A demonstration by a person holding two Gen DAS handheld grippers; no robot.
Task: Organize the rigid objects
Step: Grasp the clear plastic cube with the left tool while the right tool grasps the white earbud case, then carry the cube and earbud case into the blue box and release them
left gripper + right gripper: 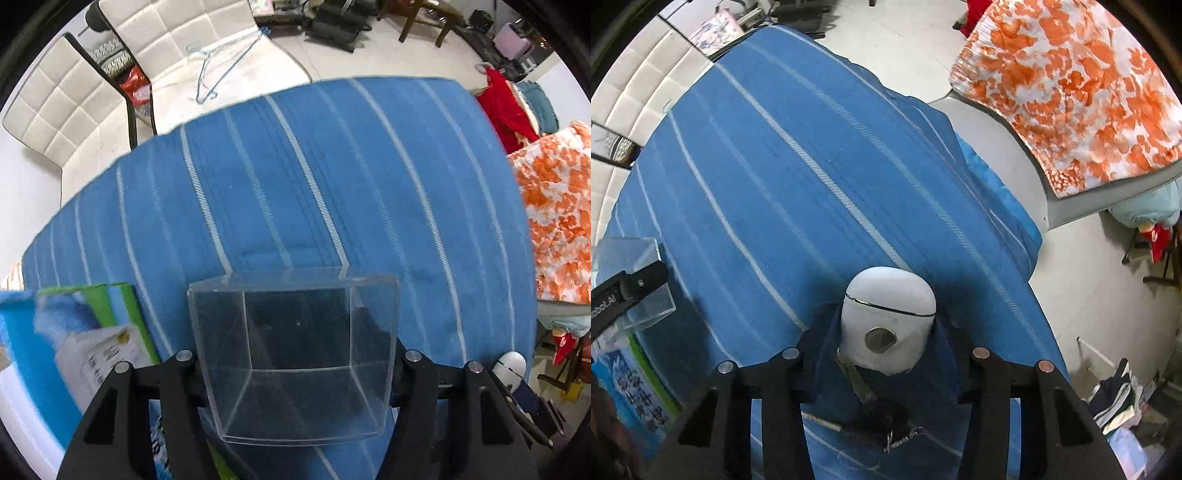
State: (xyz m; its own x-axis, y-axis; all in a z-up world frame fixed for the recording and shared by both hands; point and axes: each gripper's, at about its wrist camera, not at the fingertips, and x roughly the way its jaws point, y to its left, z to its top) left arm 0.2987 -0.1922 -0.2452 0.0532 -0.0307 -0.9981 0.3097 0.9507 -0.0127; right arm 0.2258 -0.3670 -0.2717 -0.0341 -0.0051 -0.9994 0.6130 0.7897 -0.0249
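Over the blue striped cloth (332, 177), the left gripper (295, 373) is clamping a clear plastic box (295, 350) between its jaws, holding it by its two side walls just above the fabric. A green and blue carton (85, 332) is lying beside it on the left. The right gripper (886, 350) is pinching a white rounded case (888, 314) between its dark pads, a key (857, 380) dangling underneath it.

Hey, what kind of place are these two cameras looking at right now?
Most likely a lived-in room in a home. A blue striped cloth serves as the work surface, a cream quilted sofa stands behind it, and clothes, a wire hanger and an orange patterned blanket lie about.
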